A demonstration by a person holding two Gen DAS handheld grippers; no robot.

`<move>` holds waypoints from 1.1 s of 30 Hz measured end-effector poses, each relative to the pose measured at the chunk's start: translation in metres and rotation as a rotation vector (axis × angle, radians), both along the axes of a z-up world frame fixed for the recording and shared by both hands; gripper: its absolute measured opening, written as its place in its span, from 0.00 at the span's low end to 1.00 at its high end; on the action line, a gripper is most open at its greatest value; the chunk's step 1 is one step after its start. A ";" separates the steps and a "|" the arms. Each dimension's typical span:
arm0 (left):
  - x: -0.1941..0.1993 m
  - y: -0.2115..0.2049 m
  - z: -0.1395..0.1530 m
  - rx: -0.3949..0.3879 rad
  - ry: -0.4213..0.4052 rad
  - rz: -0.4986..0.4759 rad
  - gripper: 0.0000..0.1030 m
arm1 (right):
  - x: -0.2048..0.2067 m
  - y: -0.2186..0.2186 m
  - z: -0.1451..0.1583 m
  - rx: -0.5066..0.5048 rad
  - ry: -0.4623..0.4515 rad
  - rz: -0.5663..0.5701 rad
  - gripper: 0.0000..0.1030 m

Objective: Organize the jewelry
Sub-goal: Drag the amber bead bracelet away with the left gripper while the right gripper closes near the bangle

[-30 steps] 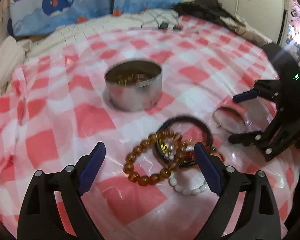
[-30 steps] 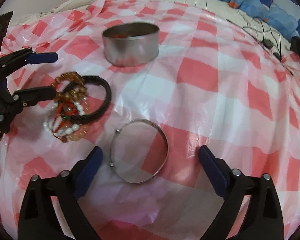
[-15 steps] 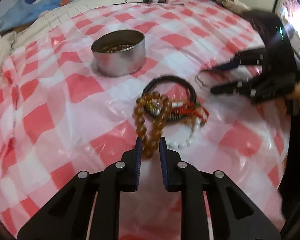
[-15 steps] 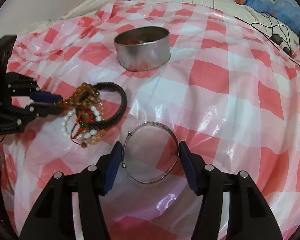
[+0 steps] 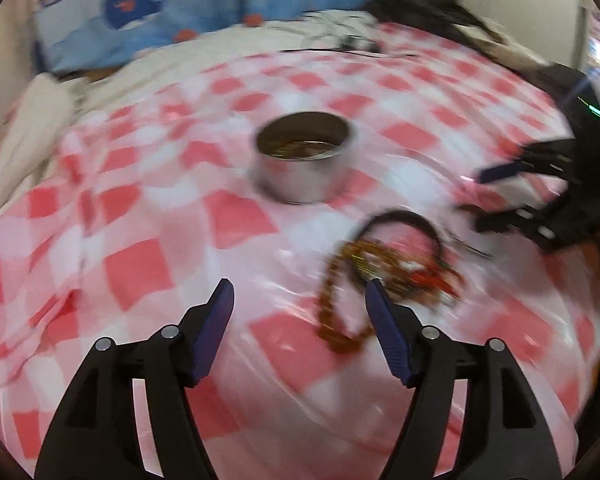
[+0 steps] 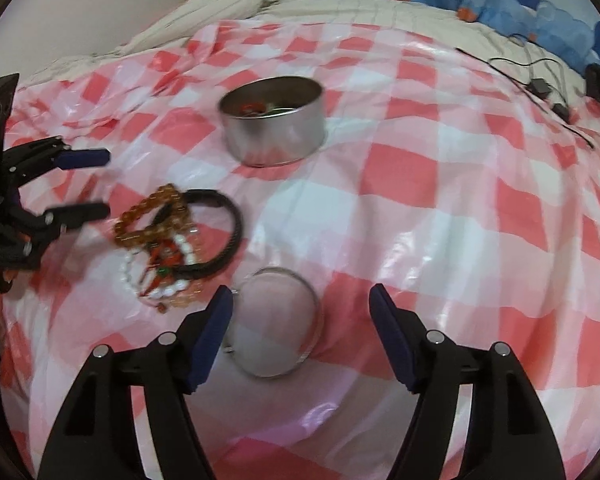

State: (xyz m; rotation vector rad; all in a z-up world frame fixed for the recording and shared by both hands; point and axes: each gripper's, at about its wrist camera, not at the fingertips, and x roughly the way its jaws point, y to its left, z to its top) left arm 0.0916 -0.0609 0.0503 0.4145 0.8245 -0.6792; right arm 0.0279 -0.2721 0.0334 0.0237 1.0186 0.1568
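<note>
Between the left gripper's (image 5: 300, 300) spread jaws, which have just been reopening, nothing is held; the amber bead bracelet (image 5: 339, 312) lies beside its right finger. Right gripper (image 6: 301, 306), also parted, straddles the silver bangle (image 6: 276, 322) unpinched. Both pickups pending; next, close squarely, then carry to the tin (image 6: 274, 136).

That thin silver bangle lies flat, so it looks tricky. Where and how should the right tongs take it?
Grip the silver bangle across its thin near rim, coming down from above. It lies flat on the checked cloth, apart from the bead pile, so only the wire's thickness offers purchase.
</note>
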 end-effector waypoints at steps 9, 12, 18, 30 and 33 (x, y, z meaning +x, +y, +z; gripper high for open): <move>-0.009 -0.035 -0.032 0.192 -0.015 -0.079 0.29 | 0.002 0.012 -0.016 -0.072 0.037 0.051 0.38; -0.005 -0.029 -0.028 0.217 -0.032 -0.048 0.10 | 0.000 0.014 -0.015 -0.066 0.040 0.065 0.17; 0.010 -0.001 -0.017 0.138 0.003 0.037 0.10 | 0.000 0.011 -0.011 -0.055 0.030 0.054 0.10; 0.008 -0.010 -0.031 0.180 0.025 -0.004 0.10 | 0.004 0.011 -0.014 -0.063 0.029 0.051 0.04; 0.005 -0.008 -0.020 0.134 0.010 -0.003 0.10 | 0.001 0.011 -0.007 -0.045 -0.003 0.047 0.04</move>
